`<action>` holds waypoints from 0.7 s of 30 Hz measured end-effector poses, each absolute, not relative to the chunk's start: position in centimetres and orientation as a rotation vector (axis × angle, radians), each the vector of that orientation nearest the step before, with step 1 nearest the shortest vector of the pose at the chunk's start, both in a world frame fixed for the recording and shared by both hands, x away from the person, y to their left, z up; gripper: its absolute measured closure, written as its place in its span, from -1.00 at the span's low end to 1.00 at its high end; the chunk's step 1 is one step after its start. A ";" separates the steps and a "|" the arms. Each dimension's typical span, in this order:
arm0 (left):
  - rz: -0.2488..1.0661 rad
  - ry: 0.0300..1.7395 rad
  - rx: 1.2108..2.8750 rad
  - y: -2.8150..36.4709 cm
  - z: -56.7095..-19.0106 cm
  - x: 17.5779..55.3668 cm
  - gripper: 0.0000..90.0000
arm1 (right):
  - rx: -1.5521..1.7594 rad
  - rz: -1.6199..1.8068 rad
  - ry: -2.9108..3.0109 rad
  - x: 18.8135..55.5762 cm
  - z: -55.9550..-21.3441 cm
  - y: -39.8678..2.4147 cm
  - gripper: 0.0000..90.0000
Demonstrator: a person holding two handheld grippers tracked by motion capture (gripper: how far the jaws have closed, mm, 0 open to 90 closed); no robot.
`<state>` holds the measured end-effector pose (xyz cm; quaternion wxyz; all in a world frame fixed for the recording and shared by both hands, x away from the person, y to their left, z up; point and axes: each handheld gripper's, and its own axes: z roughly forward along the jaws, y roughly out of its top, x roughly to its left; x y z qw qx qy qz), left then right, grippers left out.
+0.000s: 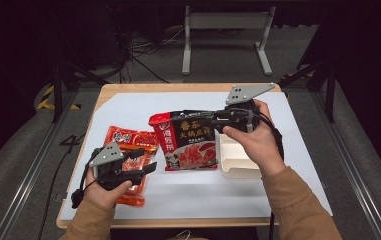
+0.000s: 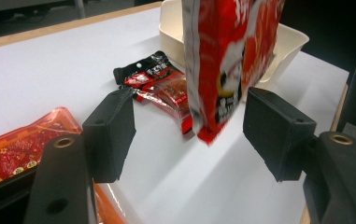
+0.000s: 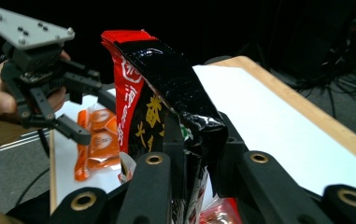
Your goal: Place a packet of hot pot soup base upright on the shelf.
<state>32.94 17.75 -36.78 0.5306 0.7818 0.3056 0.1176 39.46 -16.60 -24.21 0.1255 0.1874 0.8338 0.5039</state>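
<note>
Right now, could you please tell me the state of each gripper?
Left gripper: open, jaws apart, holding nothing.
Right gripper: closed on the large red and black sauce packet, holding it off the table.

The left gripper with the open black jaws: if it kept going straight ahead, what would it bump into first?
Probably the hanging red-and-black sauce pouch, whose lower corner dangles ahead of the left gripper; depth is uncertain.

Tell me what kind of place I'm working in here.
Probably a lab or studio set up for recording, not a kitchen: a wooden table under a white sheet, dark surroundings, loose cables on the floor, and rails flanking the table.
</note>
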 end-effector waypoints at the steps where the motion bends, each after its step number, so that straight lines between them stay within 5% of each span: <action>1: 0.274 0.733 1.864 17.7 -36.9 33.0 -0.23 | 0.542 1.464 2.419 39.6 -24.0 -16.7 0.74; 21: 0.213 0.769 1.940 17.2 -38.7 33.7 -0.20 | 0.569 1.398 2.293 42.2 -22.9 -20.0 0.74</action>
